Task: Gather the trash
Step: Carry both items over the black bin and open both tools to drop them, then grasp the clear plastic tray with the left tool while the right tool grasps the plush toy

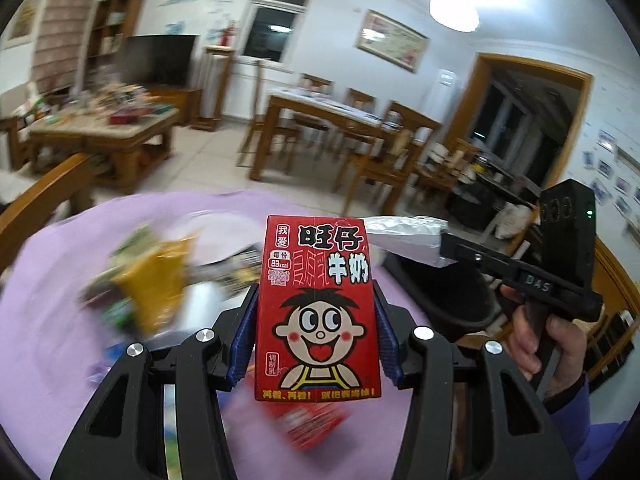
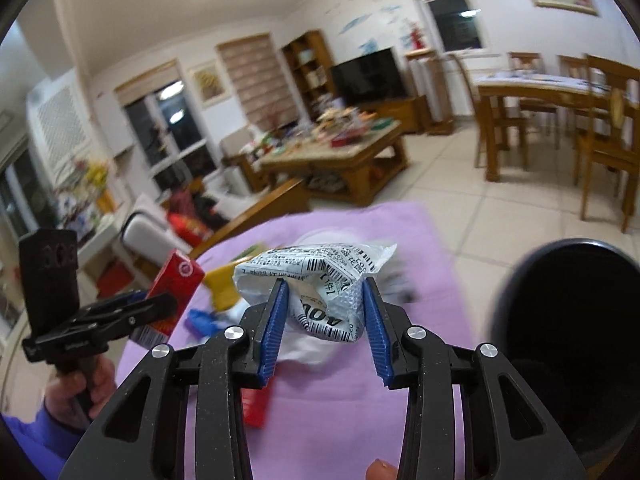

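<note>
My left gripper is shut on a red milk carton with a cartoon boy's face, held upright above the purple-covered table. The carton also shows in the right wrist view. My right gripper is shut on a crumpled white plastic mailer bag with printed barcodes, held above the table; the bag also shows in the left wrist view. A black trash bin stands at the table's right side, also in the left wrist view.
More trash lies on the purple cloth: a yellow packet, a red packet, white and blue wrappers. Behind are a cluttered wooden coffee table, a dining table with chairs and a tiled floor.
</note>
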Tool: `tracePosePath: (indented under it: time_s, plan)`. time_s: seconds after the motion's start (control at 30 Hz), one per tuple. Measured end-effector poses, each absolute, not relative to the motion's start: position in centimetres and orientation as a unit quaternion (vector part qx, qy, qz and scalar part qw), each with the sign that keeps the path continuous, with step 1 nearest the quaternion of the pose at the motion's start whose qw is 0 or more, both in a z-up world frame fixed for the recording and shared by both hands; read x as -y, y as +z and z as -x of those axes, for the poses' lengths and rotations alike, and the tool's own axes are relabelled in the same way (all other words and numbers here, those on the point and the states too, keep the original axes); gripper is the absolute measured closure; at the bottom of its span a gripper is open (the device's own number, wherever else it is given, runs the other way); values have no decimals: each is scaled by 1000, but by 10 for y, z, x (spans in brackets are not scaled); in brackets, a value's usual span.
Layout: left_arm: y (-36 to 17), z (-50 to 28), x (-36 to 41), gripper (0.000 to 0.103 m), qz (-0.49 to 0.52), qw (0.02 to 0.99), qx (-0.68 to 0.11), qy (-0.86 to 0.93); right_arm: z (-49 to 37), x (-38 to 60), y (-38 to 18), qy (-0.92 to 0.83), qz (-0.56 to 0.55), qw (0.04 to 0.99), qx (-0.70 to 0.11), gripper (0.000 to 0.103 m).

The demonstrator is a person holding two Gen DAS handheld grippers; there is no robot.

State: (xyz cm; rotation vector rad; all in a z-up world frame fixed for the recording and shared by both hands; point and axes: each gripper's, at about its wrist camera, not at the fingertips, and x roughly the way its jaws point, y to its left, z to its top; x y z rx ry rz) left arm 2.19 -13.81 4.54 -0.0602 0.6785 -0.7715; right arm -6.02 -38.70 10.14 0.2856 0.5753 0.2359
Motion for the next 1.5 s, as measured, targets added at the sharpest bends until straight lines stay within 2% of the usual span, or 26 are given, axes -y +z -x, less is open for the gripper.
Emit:
tracePosePath:
  time_s: [0.27, 0.6, 0.9, 1.13, 1.2, 1.23, 1.27, 1.33, 1.5]
  plan:
    - [25, -31, 273, 52, 2, 819, -348, -457, 105, 517, 83, -10, -180, 948, -264, 64]
    - [-31, -52, 393, 52, -42, 774, -412, -479, 123, 603, 25, -57, -231, 931, -278, 64]
    - [-59, -58, 419, 52, -68, 761, -445, -468, 108, 607, 4, -69, -236, 925, -291, 63]
    - [-59, -55, 420, 51, -70, 761, -450, -462, 94, 604, 0, -75, -244, 919, -301, 59]
    - [-52, -47, 424, 48, -72, 759, -452, -463, 97, 600, 0, -76, -249, 917, -302, 54]
    - [-49, -45, 423, 39, -73, 760, -450, -464, 97, 600, 1, -75, -251, 917, -301, 50]
    - [-45, -42, 420, 30, -74, 764, -443, -464, 97, 599, 2, -75, -253, 917, -298, 43]
    - [-38, -38, 417, 23, -75, 770, -431, -464, 99, 597, 7, -78, -252, 919, -292, 39]
    - [-7, -23, 390, 23, -67, 778, -403, -478, 103, 591, 23, -82, -246, 925, -278, 39]
